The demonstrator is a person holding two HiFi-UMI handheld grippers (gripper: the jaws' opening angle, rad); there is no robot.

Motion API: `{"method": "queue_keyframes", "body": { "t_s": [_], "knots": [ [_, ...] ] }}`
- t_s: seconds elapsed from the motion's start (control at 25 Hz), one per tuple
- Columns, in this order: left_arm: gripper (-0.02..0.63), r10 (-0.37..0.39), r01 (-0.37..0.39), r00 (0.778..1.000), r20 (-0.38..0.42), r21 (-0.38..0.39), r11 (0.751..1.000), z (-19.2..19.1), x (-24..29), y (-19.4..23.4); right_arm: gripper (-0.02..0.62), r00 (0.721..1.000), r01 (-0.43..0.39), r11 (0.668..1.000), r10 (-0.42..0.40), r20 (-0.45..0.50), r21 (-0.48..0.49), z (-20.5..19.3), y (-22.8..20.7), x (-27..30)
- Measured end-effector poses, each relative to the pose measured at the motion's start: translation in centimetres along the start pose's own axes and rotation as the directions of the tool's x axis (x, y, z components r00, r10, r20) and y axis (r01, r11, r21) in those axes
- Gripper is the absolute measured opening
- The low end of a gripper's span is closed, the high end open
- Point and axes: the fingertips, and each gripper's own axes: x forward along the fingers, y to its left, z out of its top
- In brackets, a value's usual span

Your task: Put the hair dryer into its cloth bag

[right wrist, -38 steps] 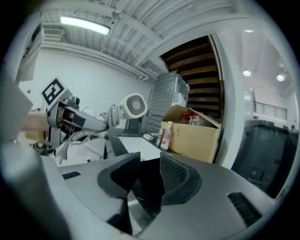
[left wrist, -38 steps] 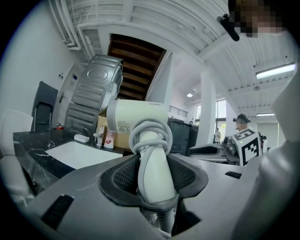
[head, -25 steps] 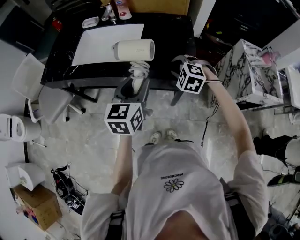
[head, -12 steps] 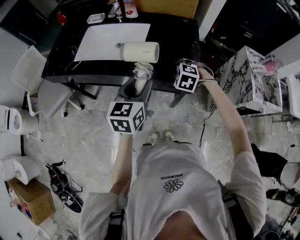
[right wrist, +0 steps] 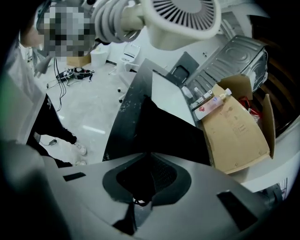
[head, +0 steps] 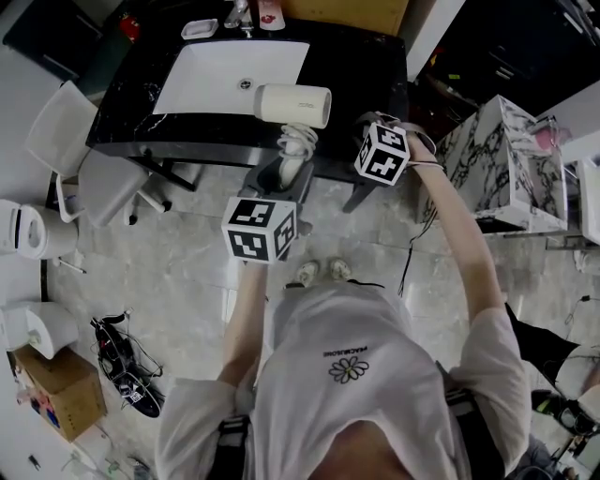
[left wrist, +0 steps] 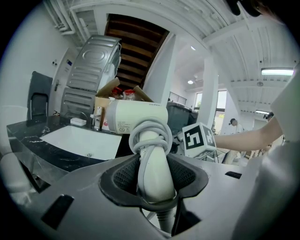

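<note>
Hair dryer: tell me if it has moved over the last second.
Yes, slightly: the hair dryer, shut in the left gripper, has drifted off the drain toward the front right corner of the sink.

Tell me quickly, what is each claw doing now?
Left claw: closed on the white plastic hair dryer, at its handle.
Right claw: closed on what looks like a black cloth bag.

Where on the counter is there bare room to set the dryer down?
Bare counter left of the sink, and right of it up to the counter's edge. The back edge is crowded: soap dish, faucet, bottles, cardboard box.
</note>
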Motion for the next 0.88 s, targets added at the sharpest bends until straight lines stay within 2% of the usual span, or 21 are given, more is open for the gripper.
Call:
{"method": "queue_keyframes", "body": {
  "t_s": [0.24,0.48,0.64,0.88],
  "knots": [
    [0.179,-0.023,0.022,0.999,-0.049,-0.01,1.0,-1.1,0.6,-0.4,0.025,0.99,0.084,0.991,-0.094,0.101,0.102,1.2,-3.2,-2.3],
    [0.178,-0.111,0.103,0.989,-0.099,-0.087,0.991,-3.0,1.4,-2.4,0.023,0.97,0.142,0.97,-0.176,0.166,0.199,1.6,-5.7,-4.3],
    [0.178,-0.187,0.164,0.973,-0.136,-0.165,0.972,-4.8,2.1,-4.0,0.023,0.962,0.152,0.962,-0.197,0.187,0.228,1.6,-6.3,-5.1],
    [0.178,-0.301,0.235,0.932,-0.2,-0.297,0.926,-7.1,3.1,-5.5,0.023,0.956,0.146,0.953,-0.205,0.21,0.266,1.4,-6.2,-5.5]
  ]
}}
